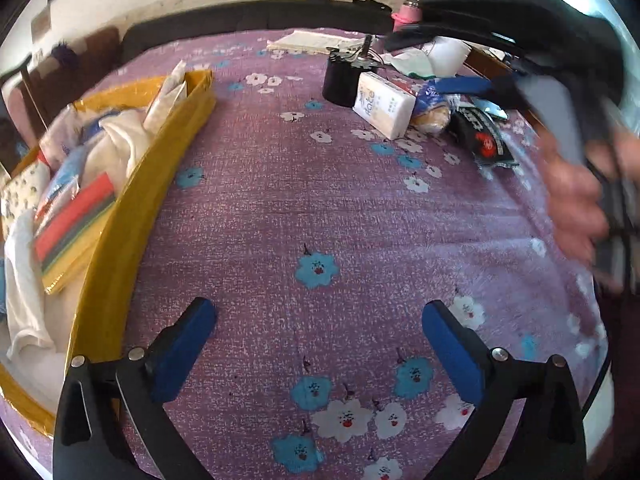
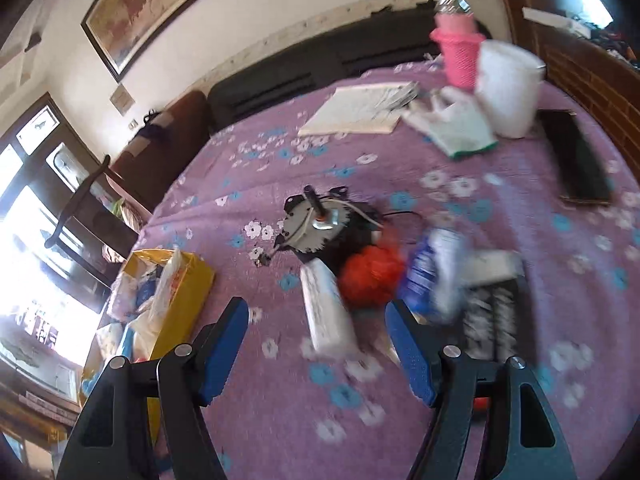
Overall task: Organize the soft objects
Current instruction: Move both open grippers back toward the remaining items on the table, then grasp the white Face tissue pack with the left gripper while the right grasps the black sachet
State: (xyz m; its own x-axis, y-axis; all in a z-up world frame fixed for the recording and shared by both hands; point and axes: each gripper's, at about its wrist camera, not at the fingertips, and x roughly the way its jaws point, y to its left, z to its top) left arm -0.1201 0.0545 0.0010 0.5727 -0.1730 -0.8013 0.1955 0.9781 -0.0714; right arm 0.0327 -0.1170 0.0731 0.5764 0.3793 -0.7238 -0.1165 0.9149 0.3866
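Bed sheet (image 1: 320, 200): woven cloth, matt, coarse-looking weave. Yellow box (image 1: 132, 216) is glossy and reflective; the tissue pack (image 1: 382, 104) is in shiny plastic film. Gripper pads (image 1: 182, 348): matt blue, finely textured, on matt black plastic arms; motor (image 2: 316, 220) face is bare metal.

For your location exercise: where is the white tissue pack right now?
In the left wrist view, the white tissue pack lies upper right on the purple cloth, leaning against the black motor.

A lived-in home, likely a bedroom or sitting room. Beyond the fingers, a purple cloth printed with blue and white flowers (image 2: 280, 420) covers a wide surface backed by a dark padded headboard-like cushion (image 2: 320, 64). A large framed picture (image 2: 160, 4) hangs above on the white wall, and dark wooden window frames (image 2: 52, 184) stand far left of the fingers.
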